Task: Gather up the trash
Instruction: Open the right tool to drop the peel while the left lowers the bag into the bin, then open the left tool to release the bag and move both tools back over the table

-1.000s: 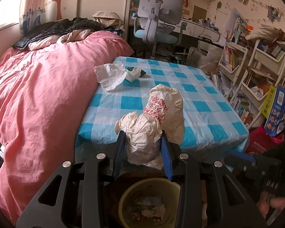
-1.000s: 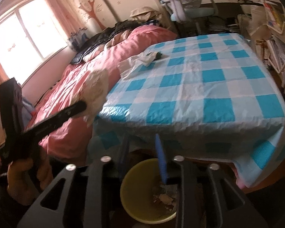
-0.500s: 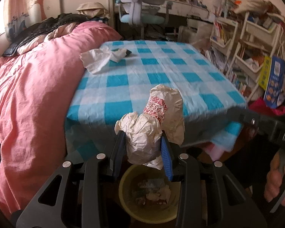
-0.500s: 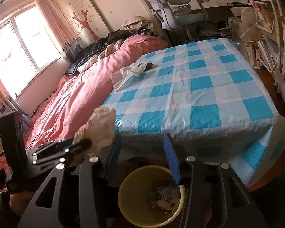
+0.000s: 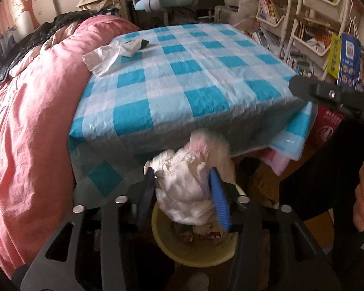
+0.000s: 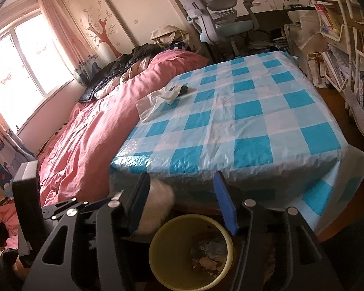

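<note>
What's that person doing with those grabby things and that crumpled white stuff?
A person is tidying up trash. The left tool is squeezing a crumpled white bag right above a yellow bin by the checkered table. The bin already has scraps inside. The right tool is open and holds nothing. More white trash sits on the table's far corner.

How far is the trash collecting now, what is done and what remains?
Done: the yellow bin already holds some scraps. In hand: the left tongs grip a crumpled paper wad right above that bin, not released. The right tongs are open and empty. Left: a white plastic bag and a green scrap on the checkered table.
</note>
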### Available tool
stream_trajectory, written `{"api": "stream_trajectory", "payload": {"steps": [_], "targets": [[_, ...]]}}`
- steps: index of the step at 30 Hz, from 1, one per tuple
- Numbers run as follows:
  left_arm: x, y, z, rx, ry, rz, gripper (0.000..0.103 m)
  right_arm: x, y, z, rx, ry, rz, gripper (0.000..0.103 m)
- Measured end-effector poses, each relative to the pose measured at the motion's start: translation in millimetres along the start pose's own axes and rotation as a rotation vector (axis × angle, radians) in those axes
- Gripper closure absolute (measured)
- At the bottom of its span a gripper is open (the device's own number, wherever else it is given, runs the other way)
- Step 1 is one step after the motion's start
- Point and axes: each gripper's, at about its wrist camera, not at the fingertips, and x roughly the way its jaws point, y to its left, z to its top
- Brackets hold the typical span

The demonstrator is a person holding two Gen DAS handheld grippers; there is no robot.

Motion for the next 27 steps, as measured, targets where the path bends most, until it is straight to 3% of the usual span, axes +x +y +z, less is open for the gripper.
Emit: {"api": "stream_trajectory", "payload": {"steps": [6, 12, 20, 27], "targets": [[0, -1, -1, 0.012, -0.008, 0.046, 0.031, 0, -2, 0, 0.005, -0.004, -0.011, 0.041], [-6, 5, 2, -0.008, -0.060, 0.086, 0.019, 0, -2, -1, 0.003, -0.009, -0.053, 0.028], [-19, 14, 4, -0.052, -0.154, 0.126, 0.014, 2, 5, -4, -0.060, -0.027, -0.168, 0.009], [-27, 24, 7, -0.108, -0.228, 0.145, 0.012, 6, 10, -6, -0.117, -0.031, -0.205, 0.008]]}}
